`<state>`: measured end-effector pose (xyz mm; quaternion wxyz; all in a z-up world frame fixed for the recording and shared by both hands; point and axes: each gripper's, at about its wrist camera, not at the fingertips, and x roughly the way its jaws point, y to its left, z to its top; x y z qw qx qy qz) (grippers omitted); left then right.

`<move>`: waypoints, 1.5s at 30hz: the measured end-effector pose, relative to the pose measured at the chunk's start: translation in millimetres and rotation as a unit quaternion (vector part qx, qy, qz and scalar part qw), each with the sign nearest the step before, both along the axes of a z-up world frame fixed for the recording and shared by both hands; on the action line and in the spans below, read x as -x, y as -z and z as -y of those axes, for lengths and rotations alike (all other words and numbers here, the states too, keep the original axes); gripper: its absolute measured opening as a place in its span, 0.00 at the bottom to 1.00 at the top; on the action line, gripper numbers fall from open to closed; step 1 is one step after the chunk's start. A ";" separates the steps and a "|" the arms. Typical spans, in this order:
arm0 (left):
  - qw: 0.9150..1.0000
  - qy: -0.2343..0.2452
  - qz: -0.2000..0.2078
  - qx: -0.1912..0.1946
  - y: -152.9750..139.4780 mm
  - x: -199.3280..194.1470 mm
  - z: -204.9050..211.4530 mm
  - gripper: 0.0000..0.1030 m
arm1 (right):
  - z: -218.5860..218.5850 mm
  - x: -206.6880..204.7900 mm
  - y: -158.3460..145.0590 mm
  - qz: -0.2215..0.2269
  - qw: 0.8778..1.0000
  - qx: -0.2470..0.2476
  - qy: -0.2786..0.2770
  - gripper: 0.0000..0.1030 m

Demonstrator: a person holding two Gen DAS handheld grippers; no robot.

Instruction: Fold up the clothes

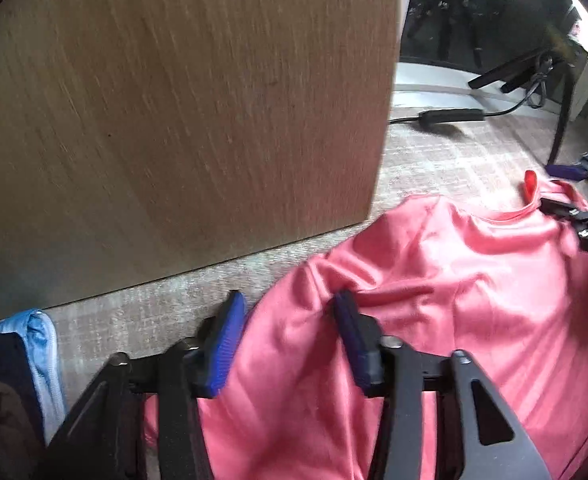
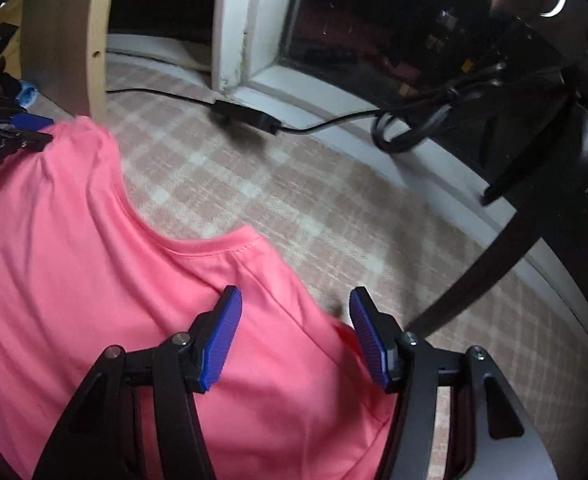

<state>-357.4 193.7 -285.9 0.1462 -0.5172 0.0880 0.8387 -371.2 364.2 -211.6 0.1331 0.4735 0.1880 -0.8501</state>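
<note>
Both tongs, left gripper (image 1: 285,312) and right gripper (image 2: 294,308), hang spread over the pink shirt (image 2: 73,220) on the checked rug (image 2: 294,200), pinching nothing.

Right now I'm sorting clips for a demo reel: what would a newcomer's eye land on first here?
The bright pink shirt spread on the checked carpet, filling the lower part of both views. Both grippers, left and right, hang over it with blue-padded jaws apart. A big wooden panel fills the upper left of the left view.

left tool (image 1: 289,300) parted, right tool (image 2: 294,298) parted
</note>
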 end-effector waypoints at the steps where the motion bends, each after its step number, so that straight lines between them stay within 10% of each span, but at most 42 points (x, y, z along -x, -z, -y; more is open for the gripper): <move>1: 1.000 0.005 -0.001 -0.003 -1.1 -4.1 -3.9 0.14 | 1.7 -1.9 0.4 0.007 1.000 0.011 -0.006 0.04; 8: 0.999 -0.043 -0.026 -0.009 -14.5 -29.1 -12.8 0.11 | 0.9 -13.8 -9.4 -0.037 0.997 -0.049 0.042 0.04; 11: 0.997 -0.072 0.020 -0.036 -10.8 -23.8 1.4 0.14 | 4.4 -18.7 -11.1 -0.029 0.997 -0.065 0.033 0.24; 14: 0.994 -0.099 -0.022 -0.047 -45.7 -52.0 14.1 0.40 | 11.7 -30.2 -32.2 -0.066 0.995 -0.066 0.027 0.39; 20: 0.989 -0.135 -0.042 -0.037 -81.3 -129.2 40.7 0.44 | 49.6 -39.6 -66.4 -0.046 0.997 0.049 -0.025 0.39; 31: 0.989 -0.138 0.037 -0.042 -30.5 -217.1 40.9 0.44 | 231.3 -31.2 -50.8 0.034 0.964 0.123 -0.234 0.39; 37: 0.981 -0.148 0.024 -0.127 -32.3 -224.2 61.9 0.04 | 302.3 -4.9 -24.5 0.053 0.952 0.097 -0.285 0.40; 45: 0.976 -0.153 0.007 -0.156 -54.7 -264.1 105.4 0.04 | 346.4 -3.4 3.1 0.086 0.926 0.103 -0.352 0.46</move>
